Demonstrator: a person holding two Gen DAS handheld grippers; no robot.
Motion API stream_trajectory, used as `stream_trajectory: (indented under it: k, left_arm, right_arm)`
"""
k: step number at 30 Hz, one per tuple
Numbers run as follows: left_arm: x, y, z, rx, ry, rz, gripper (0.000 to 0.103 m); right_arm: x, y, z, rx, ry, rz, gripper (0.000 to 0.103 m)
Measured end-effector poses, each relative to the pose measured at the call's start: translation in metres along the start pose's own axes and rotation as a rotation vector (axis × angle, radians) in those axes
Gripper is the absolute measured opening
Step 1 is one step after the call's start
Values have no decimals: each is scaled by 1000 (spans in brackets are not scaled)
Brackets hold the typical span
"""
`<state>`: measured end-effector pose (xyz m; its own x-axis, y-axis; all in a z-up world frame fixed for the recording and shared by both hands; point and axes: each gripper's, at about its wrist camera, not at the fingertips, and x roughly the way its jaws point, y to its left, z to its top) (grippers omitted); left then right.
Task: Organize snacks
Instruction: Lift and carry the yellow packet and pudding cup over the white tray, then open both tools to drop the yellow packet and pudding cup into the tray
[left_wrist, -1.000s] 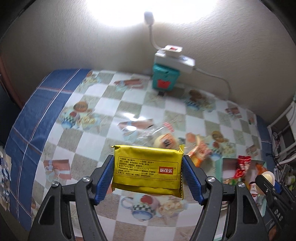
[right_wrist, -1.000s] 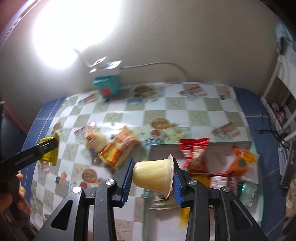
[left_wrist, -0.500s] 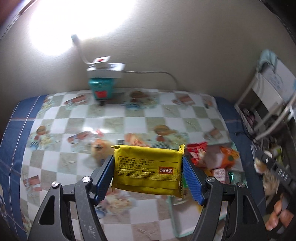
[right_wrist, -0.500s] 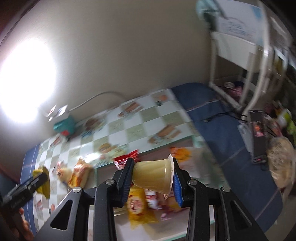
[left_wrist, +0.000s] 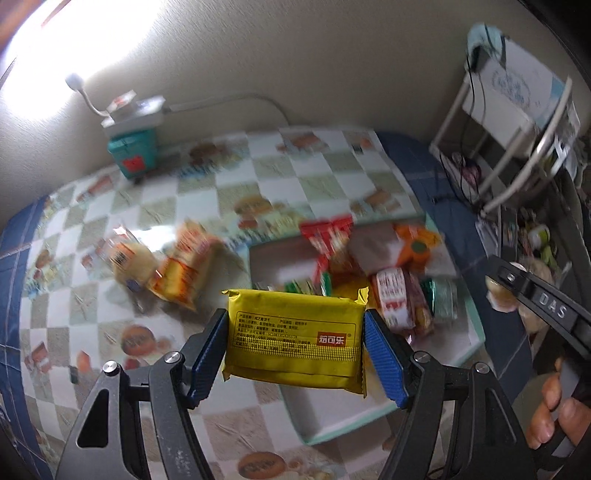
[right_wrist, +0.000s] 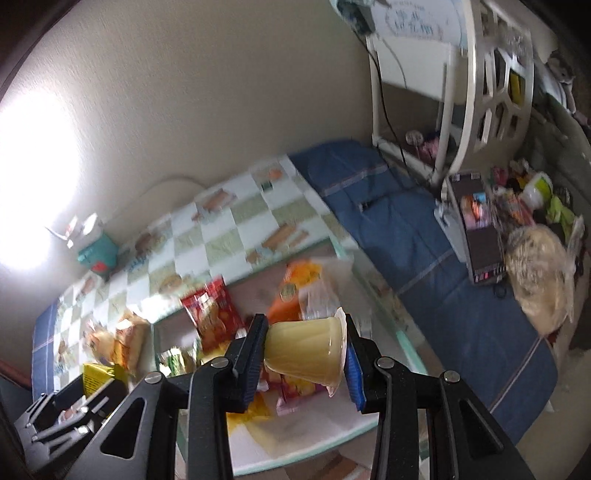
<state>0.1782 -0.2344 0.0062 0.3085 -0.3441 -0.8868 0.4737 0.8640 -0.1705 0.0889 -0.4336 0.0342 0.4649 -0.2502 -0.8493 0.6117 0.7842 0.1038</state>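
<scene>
My left gripper (left_wrist: 295, 350) is shut on a yellow snack packet (left_wrist: 293, 338) and holds it above the near left part of a pale green tray (left_wrist: 474, 332). The tray holds several snack packs, among them a red bag (left_wrist: 327, 234) and an orange pack (left_wrist: 417, 245). My right gripper (right_wrist: 304, 360) is shut on a pale yellow jelly cup (right_wrist: 306, 350), held sideways above the same tray (right_wrist: 410, 341). The left gripper with its yellow packet (right_wrist: 94, 373) shows at the lower left of the right wrist view.
Two orange-and-cream snack packs (left_wrist: 162, 262) lie on the checked tablecloth left of the tray. A teal box (left_wrist: 135, 151) with a power strip on it stands at the wall. A white shelf rack (right_wrist: 461, 92) and clutter stand beyond the table's right edge.
Both grippers have swung to the right with their loads. The left gripper and yellow packet now hang over the tray; the right gripper's jelly cup is over the tray's middle.
</scene>
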Motion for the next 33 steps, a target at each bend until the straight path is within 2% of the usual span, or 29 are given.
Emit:
stream_trajectory:
  k: [3, 8, 12, 17, 23, 33]
  left_arm:
    - [17, -8, -12, 10, 61, -21, 74]
    - [45, -21, -26, 50, 149, 14, 74]
    - [60, -29, -34, 80, 202, 9, 74]
    - [68, -36, -38, 109, 225, 20, 74]
    - [73, -42, -42, 134, 240, 33, 74]
    - [77, -47, -45, 161, 248, 47, 74]
  right_arm:
    - [12, -3, -11, 2, 48, -16, 41]
    - [25, -14, -29, 41, 101, -48, 41]
    - [35, -18, -36, 42, 138, -62, 41]
    - [47, -15, -40, -1, 183, -95, 41]
    - [63, -23, -47, -43, 240, -173, 41]
    - [77, -28, -52, -50, 288, -192, 41]
